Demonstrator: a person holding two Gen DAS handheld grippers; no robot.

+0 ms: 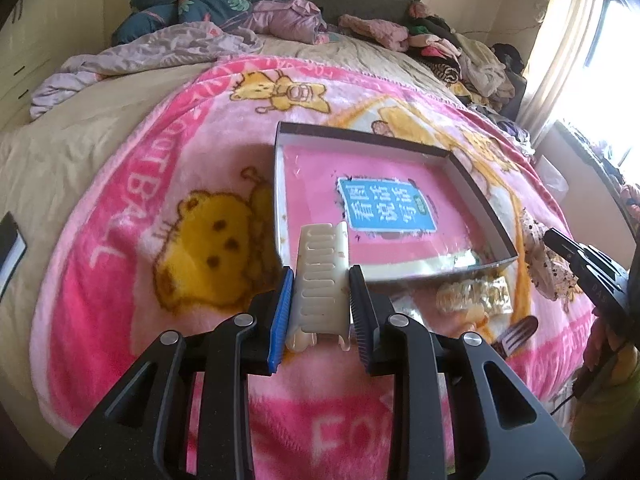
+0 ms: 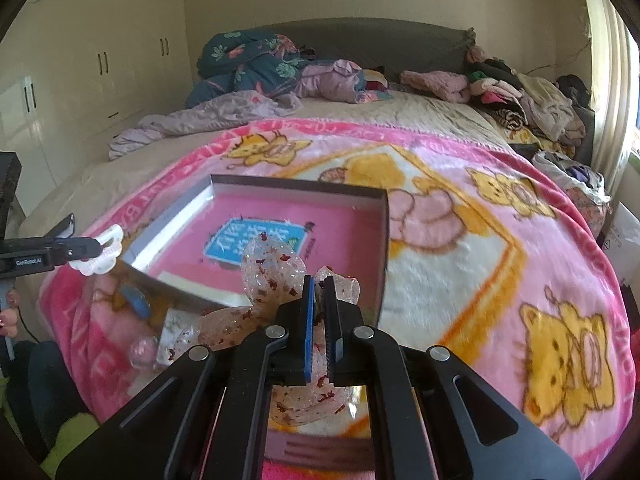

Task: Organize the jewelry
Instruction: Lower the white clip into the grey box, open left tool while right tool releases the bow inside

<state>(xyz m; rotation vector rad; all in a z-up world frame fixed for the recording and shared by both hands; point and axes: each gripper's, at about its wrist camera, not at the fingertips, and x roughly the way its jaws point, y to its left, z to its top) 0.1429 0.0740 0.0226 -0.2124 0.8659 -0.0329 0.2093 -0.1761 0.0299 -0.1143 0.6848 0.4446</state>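
Left hand-held gripper (image 1: pixel 320 280) is clamped on a cream plastic claw hair clip (image 1: pixel 320 276). Right hand-held gripper (image 2: pixel 319 284) pinches a translucent red-speckled ribbon bow (image 2: pixel 272 264). Ahead of both lies an open pink-lined box (image 1: pixel 486 200).

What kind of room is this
Most likely a bedroom: a bed with a pink cartoon blanket, piled clothes by the headboard, and built-in wardrobes along the wall.

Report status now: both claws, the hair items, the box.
Left claw shut on cream plastic hair clip. Right claw shut on clear speckled ribbon bow. Open shallow cardboard box ahead on pink blanket; path clear.
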